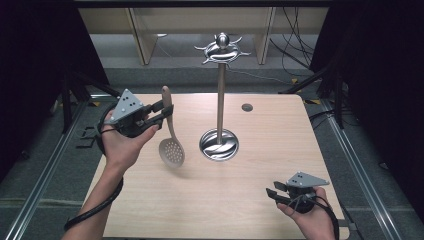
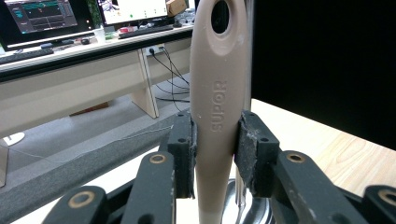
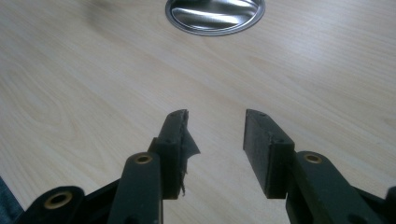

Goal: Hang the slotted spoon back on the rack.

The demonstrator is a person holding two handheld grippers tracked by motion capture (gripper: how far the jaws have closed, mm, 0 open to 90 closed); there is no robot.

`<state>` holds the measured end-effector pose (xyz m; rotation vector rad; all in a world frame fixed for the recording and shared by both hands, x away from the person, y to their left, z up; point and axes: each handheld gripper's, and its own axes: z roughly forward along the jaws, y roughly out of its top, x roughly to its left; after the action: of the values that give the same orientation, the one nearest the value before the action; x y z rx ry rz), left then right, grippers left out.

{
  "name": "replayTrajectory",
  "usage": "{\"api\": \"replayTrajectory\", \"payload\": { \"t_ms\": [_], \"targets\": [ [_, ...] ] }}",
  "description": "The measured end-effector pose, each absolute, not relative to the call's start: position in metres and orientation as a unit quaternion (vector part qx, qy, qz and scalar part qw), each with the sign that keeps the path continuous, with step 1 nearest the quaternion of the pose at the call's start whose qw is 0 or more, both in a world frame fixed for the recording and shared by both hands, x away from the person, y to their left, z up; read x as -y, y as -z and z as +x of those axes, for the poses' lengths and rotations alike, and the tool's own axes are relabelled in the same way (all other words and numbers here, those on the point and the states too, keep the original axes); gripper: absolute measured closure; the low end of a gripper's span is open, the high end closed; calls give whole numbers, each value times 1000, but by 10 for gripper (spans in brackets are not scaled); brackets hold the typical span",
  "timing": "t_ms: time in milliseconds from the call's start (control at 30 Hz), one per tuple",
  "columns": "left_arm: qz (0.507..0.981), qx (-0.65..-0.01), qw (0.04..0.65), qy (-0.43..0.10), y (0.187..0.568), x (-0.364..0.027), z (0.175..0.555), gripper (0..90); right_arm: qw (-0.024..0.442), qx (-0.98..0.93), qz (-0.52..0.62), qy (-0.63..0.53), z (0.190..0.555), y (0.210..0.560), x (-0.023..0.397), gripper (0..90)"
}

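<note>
The chrome utensil stand (image 1: 219, 142) rises from the middle of the pale wood worktop (image 1: 150, 200), a round dished base under a thin upright pole topped by a ring of hooks (image 1: 221, 50).

Well to the left of the stand's base, the person's left hand (image 1: 120, 142) holds the left tool (image 1: 165, 112) raised above the worktop. Its jaws are clamped on the beige handle of a slotted spoon (image 1: 170, 135), one pad on each side of the handle. In the left gripper view the handle stands upright between the pads, with the lettering "SUPOR" running along it and an oval hanging hole near its upper end; the stand's shiny base shows just behind its lower part. From above, the spoon hangs with its handle end up and its perforated metal head down, tilted toward the stand's base, the head lying left of the base and apart from it. Whether the head touches the worktop cannot be told; a soft shadow lies beneath it.

Beyond the stand, toward the far right corner of the worktop, sits a small round grey cap (image 1: 247, 107).

To the right of the stand and nearer the person, the right hand (image 1: 310, 212) holds the right tool (image 1: 272, 192) low over the worktop. Its jaws stand apart with nothing between them, bare wood showing in the gap, and they point toward the stand's base, which appears at the top of the right gripper view (image 3: 215, 16).
</note>
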<state>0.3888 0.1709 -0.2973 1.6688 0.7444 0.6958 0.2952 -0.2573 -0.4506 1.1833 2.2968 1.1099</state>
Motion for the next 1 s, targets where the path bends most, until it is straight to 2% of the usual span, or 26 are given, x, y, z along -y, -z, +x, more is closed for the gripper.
{"api": "replayTrajectory", "payload": {
  "t_ms": [1000],
  "targets": [
    [708, -308, 566, -290, 288, -152, 398, 685, 162, -803, 420, -391, 295, 450, 257, 576]
  ]
}}
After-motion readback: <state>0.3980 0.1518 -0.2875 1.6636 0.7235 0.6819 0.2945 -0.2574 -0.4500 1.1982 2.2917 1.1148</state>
